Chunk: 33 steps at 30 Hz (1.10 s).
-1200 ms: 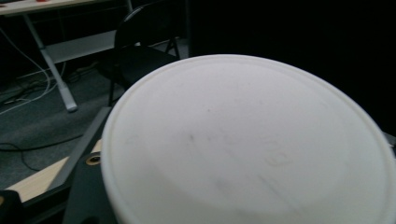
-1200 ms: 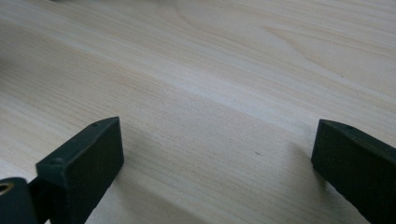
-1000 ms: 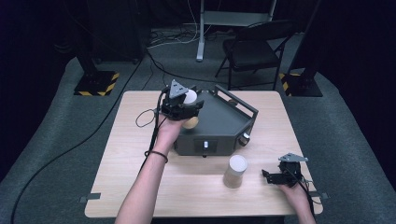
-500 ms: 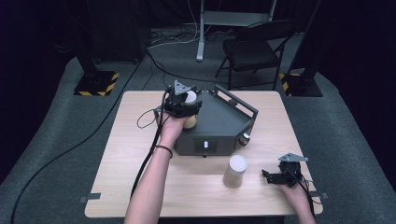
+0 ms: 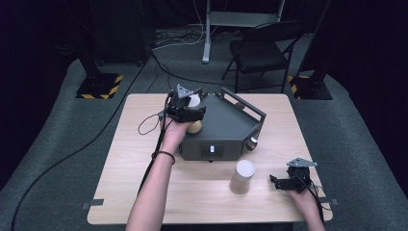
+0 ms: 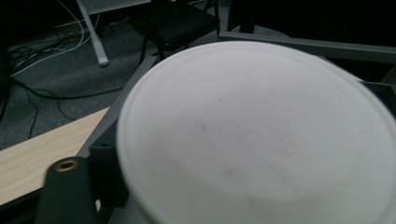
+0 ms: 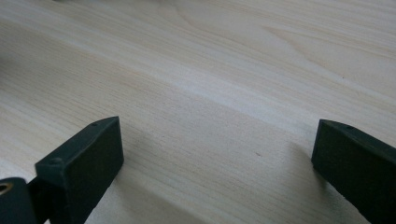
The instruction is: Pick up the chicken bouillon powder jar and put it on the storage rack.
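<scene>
Jaws of the left gripper point(image 5: 188, 111) clamp a white-lidded cup point(image 6: 261, 135) over the grey machine point(image 5: 226, 130), while the right gripper point(image 5: 287, 182), jaws spread wide, rests on the table point(image 7: 224, 70) beside a second cup point(image 5: 242, 176).

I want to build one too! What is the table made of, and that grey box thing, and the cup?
Table: pale wood, matt, grain lines showing.
Grey box: looks like painted metal or hard plastic, dull sheen; can't tell which.
Cup: probably paper or plastic, tan with a white lid.
</scene>
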Each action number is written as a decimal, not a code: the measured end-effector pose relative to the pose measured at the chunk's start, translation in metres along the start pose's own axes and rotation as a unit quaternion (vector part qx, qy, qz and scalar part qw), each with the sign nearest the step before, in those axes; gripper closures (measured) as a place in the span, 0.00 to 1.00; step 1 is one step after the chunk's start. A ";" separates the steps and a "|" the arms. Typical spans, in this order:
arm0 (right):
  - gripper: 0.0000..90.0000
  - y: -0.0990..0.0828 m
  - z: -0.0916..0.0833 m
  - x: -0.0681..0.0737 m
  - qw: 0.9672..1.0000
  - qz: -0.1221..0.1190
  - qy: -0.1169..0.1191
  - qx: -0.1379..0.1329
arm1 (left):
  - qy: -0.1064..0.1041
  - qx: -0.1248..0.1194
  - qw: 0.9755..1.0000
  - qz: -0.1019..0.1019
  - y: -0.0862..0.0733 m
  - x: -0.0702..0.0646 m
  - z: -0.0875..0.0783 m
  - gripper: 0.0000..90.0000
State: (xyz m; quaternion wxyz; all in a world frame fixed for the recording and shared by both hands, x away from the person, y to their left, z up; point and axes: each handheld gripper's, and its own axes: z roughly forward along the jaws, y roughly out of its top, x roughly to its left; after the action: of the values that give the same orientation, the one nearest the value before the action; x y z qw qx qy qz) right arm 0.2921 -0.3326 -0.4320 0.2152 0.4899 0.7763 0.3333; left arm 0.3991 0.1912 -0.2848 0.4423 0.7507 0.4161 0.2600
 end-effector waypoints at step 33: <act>0.02 0.000 0.000 0.000 1.000 -0.001 0.001 0.000 | -0.003 -0.041 0.999 0.006 -0.122 0.023 -0.128 0.02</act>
State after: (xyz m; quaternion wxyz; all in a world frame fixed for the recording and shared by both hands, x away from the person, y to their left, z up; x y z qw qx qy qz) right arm 0.2924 -0.3327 -0.4319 0.2147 0.4892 0.7768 0.3335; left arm 0.2655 0.3001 -0.3315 0.4718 0.7355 0.3992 0.2776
